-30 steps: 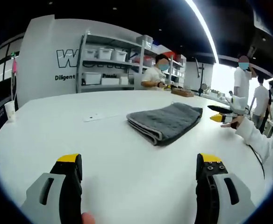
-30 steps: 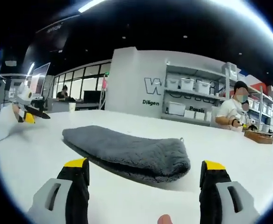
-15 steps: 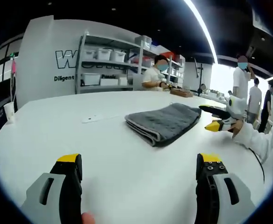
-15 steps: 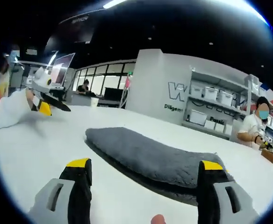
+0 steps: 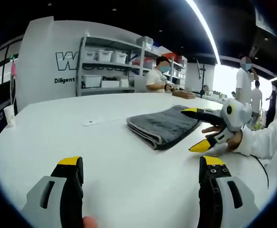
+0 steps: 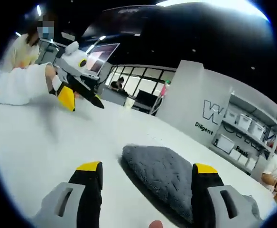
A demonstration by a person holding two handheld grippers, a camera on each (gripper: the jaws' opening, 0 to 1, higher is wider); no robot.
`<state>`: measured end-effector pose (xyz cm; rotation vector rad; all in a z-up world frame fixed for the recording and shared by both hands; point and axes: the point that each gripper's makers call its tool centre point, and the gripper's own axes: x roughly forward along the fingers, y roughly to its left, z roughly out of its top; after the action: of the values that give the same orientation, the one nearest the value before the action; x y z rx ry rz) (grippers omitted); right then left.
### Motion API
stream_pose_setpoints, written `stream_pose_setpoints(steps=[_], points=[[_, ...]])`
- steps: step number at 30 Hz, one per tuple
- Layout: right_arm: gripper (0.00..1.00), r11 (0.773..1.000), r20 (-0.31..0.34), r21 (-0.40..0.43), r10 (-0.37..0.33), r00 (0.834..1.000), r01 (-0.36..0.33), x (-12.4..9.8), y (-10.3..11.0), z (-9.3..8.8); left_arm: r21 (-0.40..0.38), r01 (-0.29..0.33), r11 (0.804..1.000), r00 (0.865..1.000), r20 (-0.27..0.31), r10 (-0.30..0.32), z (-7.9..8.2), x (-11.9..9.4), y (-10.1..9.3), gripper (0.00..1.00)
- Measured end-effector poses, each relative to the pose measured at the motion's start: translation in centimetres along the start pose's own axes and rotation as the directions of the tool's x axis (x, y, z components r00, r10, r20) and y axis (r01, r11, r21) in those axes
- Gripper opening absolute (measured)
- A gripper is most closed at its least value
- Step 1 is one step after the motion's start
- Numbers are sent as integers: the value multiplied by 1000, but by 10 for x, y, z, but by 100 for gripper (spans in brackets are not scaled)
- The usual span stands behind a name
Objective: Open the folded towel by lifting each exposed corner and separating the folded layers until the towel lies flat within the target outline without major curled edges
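Observation:
The folded grey towel (image 5: 163, 124) lies on the white table (image 5: 58, 133), its stacked fold edges facing me. My left gripper (image 5: 142, 164) is open and hovers well short of the towel. My right gripper (image 5: 192, 129), held by a hand in a white sleeve, is open beside the towel's right end, one jaw above the cloth and one below it. In the right gripper view the towel (image 6: 164, 173) sits just ahead of my open right gripper (image 6: 147, 167); its right jaw overlaps the cloth. The left gripper (image 6: 85, 106) shows open, up and left.
A small flat white tag (image 5: 95, 118) lies on the table left of the towel, and a cup (image 5: 9, 112) stands at the far left edge. Metal shelves with bins (image 5: 107, 66) and several people stand beyond the table.
The right gripper has come in from the right to the towel's end and now brackets it with open jaws. The right view has swung left. The left gripper has held still.

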<state>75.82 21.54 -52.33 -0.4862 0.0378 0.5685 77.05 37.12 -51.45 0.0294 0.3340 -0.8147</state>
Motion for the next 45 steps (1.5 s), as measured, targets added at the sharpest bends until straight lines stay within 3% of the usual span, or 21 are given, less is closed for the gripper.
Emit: stream_pose_setpoints(steps=[11, 13, 16, 21, 30, 34, 45], points=[[56, 999, -2, -17, 37, 999, -37, 45, 6, 8, -1, -2, 1000, 1000, 4, 2, 1, -2, -1, 100], [53, 999, -5, -9, 41, 999, -41, 47, 7, 7, -1, -2, 1000, 1000, 6, 2, 2, -2, -1, 100], [40, 999, -10, -9, 53, 999, -53, 49, 7, 5, -1, -1, 1000, 1000, 10, 1, 3, -2, -1, 100], [35, 998, -40, -17, 62, 997, -62, 52, 10, -4, 2, 1, 1000, 1000, 11, -1, 4, -2, -3, 100], [3, 992, -8, -17, 124, 992, -124, 53, 20, 2, -2, -1, 1000, 1000, 10, 1, 4, -2, -2, 100], [0, 993, -1, -17, 119, 993, -119, 52, 17, 2, -4, -3, 1000, 1000, 6, 3, 2, -2, -1, 100], [0, 999, 118, 42, 22, 993, -28, 32, -21, 19, 0, -14, 1000, 1000, -10, 14, -3, 1, 3, 100]])
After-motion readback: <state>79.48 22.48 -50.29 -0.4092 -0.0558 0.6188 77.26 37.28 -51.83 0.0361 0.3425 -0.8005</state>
